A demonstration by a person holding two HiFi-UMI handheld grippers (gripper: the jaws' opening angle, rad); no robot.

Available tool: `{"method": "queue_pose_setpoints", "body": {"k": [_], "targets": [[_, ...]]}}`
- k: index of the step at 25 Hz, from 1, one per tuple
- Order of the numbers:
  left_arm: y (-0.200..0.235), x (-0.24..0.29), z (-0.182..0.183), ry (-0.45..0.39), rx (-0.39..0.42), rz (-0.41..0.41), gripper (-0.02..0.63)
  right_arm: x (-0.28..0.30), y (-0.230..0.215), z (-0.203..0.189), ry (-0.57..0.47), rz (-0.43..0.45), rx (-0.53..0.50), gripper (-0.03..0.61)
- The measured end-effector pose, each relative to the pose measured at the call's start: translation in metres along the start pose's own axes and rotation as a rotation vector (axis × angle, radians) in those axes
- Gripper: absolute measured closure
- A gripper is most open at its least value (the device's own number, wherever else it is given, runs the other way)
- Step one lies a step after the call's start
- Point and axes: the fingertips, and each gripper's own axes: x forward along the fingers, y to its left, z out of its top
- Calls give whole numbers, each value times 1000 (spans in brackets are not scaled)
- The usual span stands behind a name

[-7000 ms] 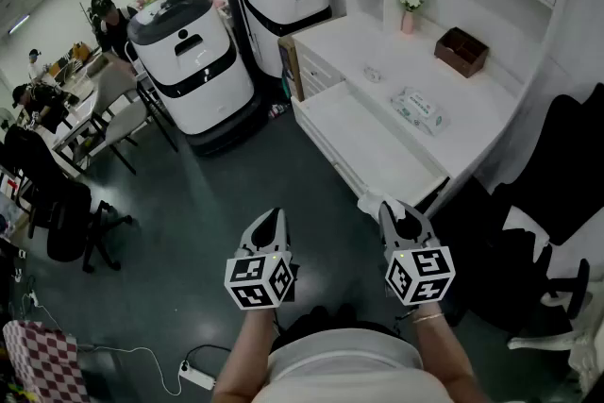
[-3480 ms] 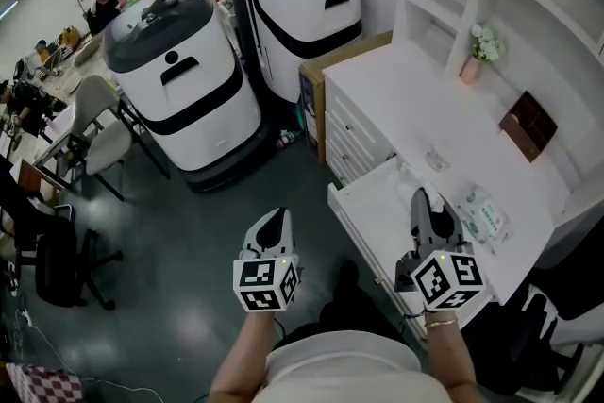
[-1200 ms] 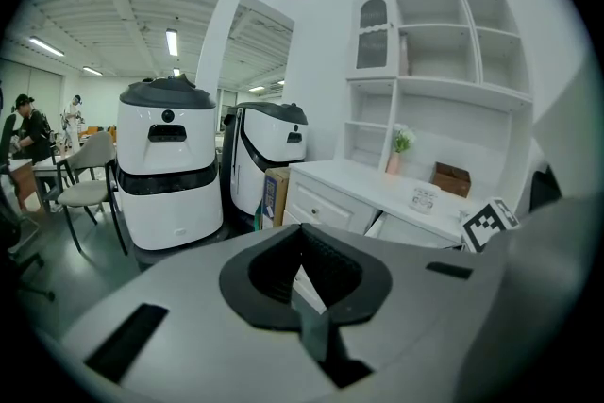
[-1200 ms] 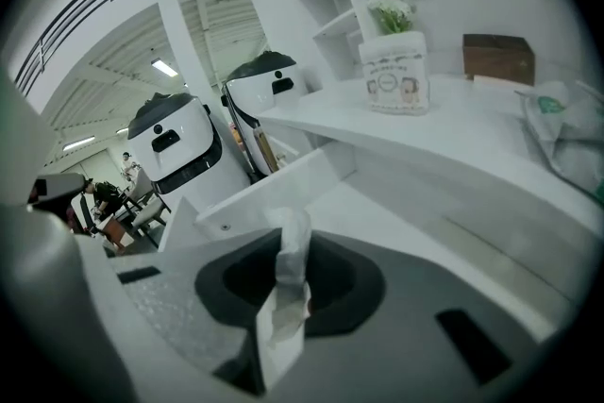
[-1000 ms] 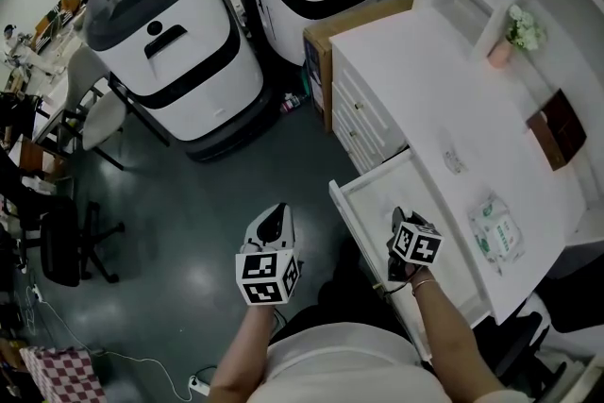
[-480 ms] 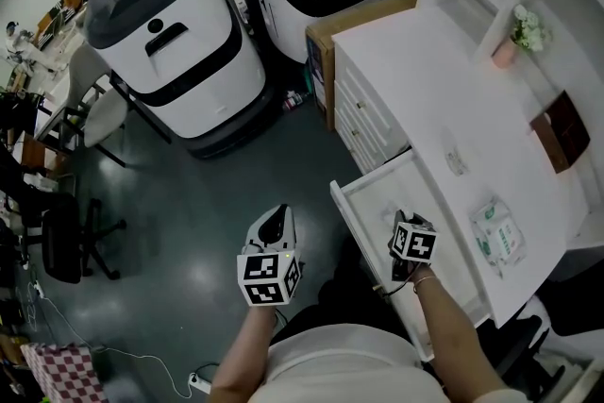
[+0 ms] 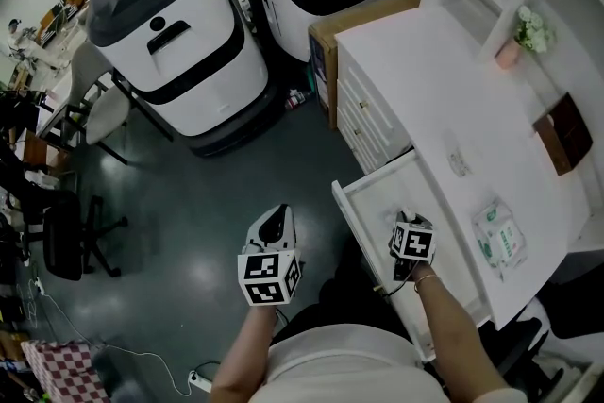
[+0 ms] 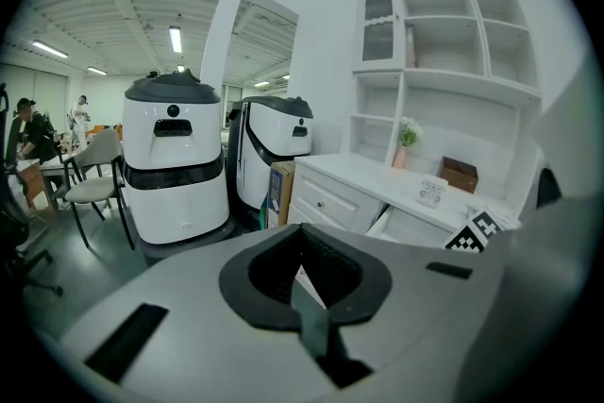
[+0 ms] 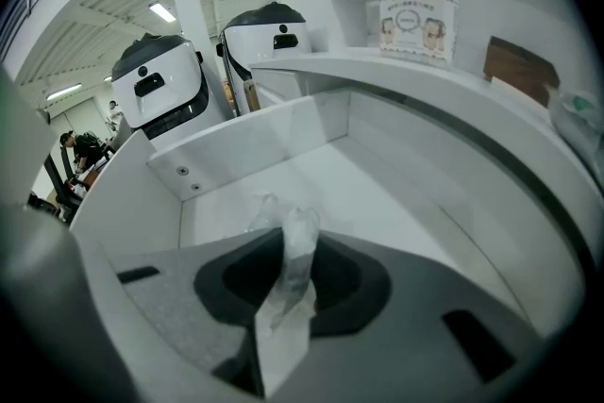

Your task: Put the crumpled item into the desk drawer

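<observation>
Right gripper (image 7: 406, 224) down inside the open desk drawer (image 7: 370, 200), near its middle. Jaws opening, with a crumpled clear wrapper (image 9: 298, 236) standing upright between them, apparently pinched at its lower part.

Compared with half a second ago, almost no change: same place in the drawer, marker cube only slightly shifted. Compared with the frame some seconds earlier, a clear difference: then raised over the drawer's edge by the desk top, now lowered between the drawer's walls. Before that, both grippers out over the floor, well apart from the desk.

Left gripper (image 7: 273, 224) over the dark floor (image 7: 189, 203), out in front of the drawer's front panel and apart from it. Jaws together with only a thin pale slit between, nothing held.

On the desk top (image 7: 415, 71): a white tub (image 9: 417, 5) near the edge above the drawer, a pack of wipes (image 7: 499, 242) toward the near corner, a brown box (image 7: 564, 131) at the back edge.

Hidden or unclear in the head view: wrapper not visible, right jaws covered by the marker cube, near end of the drawer cut off by the forearm. In the right gripper view, lower part of the wrapper lost in the dark gap between the jaws. Impossible to tell whether touching the drawer's floor. Print on the tub too blurred to read.
</observation>
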Motion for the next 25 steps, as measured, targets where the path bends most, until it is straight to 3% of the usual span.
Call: {"method": "queue_pose_setpoints", "body": {"k": [17,22,25], "targets": [[-4,-4,-4,12,3,-13,620,-10,-6,8,-36,-83,-106,467],[-6,-6,-4,9,9,-19,620,-10,-9,4,-20,-92,-89,384],[-7,-6,-4,7,13,-22,620,-14,-11,6,-39,-99,-85,379]]}}
